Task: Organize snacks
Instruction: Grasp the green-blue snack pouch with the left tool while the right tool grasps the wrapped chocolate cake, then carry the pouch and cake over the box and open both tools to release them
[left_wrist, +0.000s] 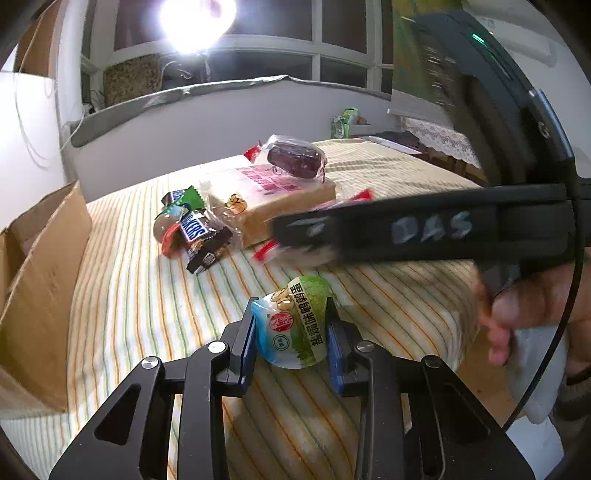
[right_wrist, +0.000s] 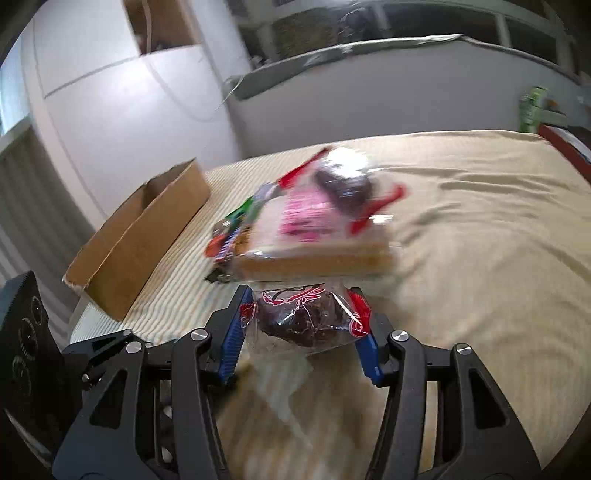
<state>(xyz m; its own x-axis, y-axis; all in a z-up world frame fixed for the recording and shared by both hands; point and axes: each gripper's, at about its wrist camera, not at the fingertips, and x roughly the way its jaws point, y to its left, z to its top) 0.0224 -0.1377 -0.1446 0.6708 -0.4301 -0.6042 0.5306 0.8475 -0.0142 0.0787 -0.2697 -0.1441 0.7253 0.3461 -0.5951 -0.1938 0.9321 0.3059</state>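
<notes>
My left gripper (left_wrist: 290, 332) is shut on a round green-and-blue snack pack (left_wrist: 291, 325) just above the striped cloth. My right gripper (right_wrist: 301, 321) is shut on a clear-wrapped dark brownie pack (right_wrist: 299, 317) with red ends. In the left wrist view the right gripper (left_wrist: 306, 236) crosses the frame, blurred, with that pack (left_wrist: 280, 251) at its tip. A pile lies ahead: a wrapped bread slab (left_wrist: 280, 199) with a dark cake pack (left_wrist: 293, 158) on top, and a Snickers bar (left_wrist: 194, 230) among small packs. The pile also shows blurred in the right wrist view (right_wrist: 314, 236).
An open cardboard box (left_wrist: 40, 295) stands at the left edge of the striped table (left_wrist: 129, 295); it also shows in the right wrist view (right_wrist: 144, 236). A green pack (left_wrist: 345, 122) sits on a far shelf. A hand (left_wrist: 535, 314) holds the right gripper.
</notes>
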